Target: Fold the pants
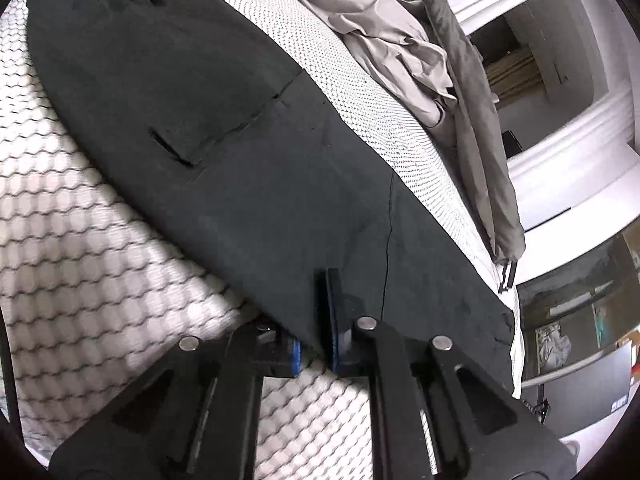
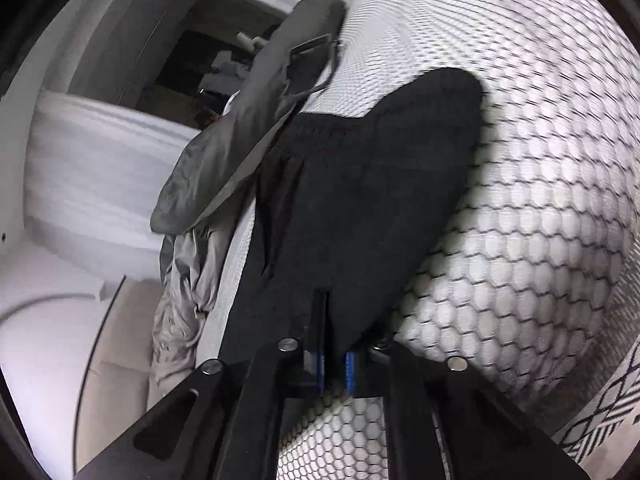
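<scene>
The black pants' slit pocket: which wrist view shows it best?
The left wrist view: the slit pocket lies sharp and unobstructed on the black pants, laid flat on the mattress. In the right wrist view the pants are foreshortened and dark, with no pocket discernible.

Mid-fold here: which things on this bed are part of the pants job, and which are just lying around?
Part of the job:
- black pants, spread flat on the mattress
- left gripper, shut on the pants' near edge
- right gripper, shut on the pants' edge

Just lying about:
- grey garment along the far edge
- crumpled beige cloth beside it
</scene>
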`<state>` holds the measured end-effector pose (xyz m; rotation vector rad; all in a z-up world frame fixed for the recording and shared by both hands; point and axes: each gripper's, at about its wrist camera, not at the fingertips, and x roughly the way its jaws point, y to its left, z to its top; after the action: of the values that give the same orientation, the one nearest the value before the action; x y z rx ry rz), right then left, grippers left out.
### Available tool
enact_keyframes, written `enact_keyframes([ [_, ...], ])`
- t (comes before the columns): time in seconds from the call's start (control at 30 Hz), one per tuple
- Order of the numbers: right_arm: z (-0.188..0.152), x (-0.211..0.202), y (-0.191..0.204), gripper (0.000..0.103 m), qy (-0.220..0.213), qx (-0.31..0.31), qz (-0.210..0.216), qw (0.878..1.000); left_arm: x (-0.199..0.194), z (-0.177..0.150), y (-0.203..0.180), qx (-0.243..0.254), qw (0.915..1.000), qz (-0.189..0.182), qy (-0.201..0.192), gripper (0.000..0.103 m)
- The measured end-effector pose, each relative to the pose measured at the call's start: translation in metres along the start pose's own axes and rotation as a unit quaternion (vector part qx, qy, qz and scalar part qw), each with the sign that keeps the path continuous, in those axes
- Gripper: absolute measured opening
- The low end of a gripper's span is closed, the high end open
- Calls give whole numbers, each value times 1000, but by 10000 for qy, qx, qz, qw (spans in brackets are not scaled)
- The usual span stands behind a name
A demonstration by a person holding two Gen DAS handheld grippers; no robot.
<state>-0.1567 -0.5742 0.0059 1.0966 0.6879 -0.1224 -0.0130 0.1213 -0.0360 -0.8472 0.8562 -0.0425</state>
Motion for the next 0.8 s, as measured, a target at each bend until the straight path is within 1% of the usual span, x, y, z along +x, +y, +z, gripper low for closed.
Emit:
enact_keyframes([
  [0.03, 0, -2, -3, 6, -15, 73, 48, 10000, -1, 0, 0, 43, 10000, -9, 30, 11],
  [0.1, 4, -4, -11, 6, 106, 154, 230, 9996, -8, 1, 2, 122, 9998, -62, 108, 14],
  [0.13, 5, -5, -15, 8, 200, 222, 369, 9989, -13, 4, 3, 177, 9998, -87, 60, 20],
  [0.17, 4, -7, -19, 9, 228, 265, 445, 9984, -21, 5, 4, 221, 9997, -52, -71, 30],
  [0.2, 4, -8, -21, 10, 267, 314, 538, 9977, -26, 8, 6, 219, 9995, 14, -218, 37],
  [0.23, 4, -6, -18, 12, 291, 323, 572, 9974, -32, 10, 11, 157, 9992, 89, -361, 48],
  [0.27, 4, -7, -18, 15, 326, 320, 613, 9971, -36, 15, 17, 32, 9985, 131, -522, 49],
  [0.3, 3, -7, -17, 16, 344, 298, 630, 9970, -35, 21, 22, -85, 9980, 200, -594, 49],
  [0.33, 3, -5, -13, 18, 347, 265, 623, 9971, -32, 26, 25, -138, 9978, 273, -596, 49],
  [0.37, 2, -4, -12, 19, 349, 242, 602, 9973, -28, 32, 27, -175, 9974, 382, -592, 45],
  [0.43, 2, -1, -11, 19, 395, 246, 590, 9972, -22, 39, 27, -81, 9944, 814, -671, 18],
  [0.47, 1, -1, -13, 19, 392, 285, 607, 9970, -22, 39, 29, -79, 9944, 810, -668, 16],
  [0.5, 1, -2, -15, 19, 400, 329, 640, 9966, -23, 39, 32, -123, 9953, 701, -660, 15],
  [0.63, 1, -2, -17, 19, 452, 331, 659, 9963, -37, 35, 43, -122, 9958, 611, -677, 16],
  [0.7, 2, -3, -17, 19, 501, 289, 658, 9962, -47, 32, 49, -203, 9968, 412, -661, 22],
  [0.73, 2, -3, -17, 19, 512, 273, 663, 9961, -53, 32, 52, -207, 9968, 343, -685, 31],
  [0.77, 1, -3, -18, 19, 530, 275, 669, 9960, -59, 33, 56, -231, 9963, 293, -774, 36],
  [0.8, 1, -3, -18, 19, 538, 286, 682, 9958, -64, 36, 61, -284, 9948, 323, -921, 42],
])
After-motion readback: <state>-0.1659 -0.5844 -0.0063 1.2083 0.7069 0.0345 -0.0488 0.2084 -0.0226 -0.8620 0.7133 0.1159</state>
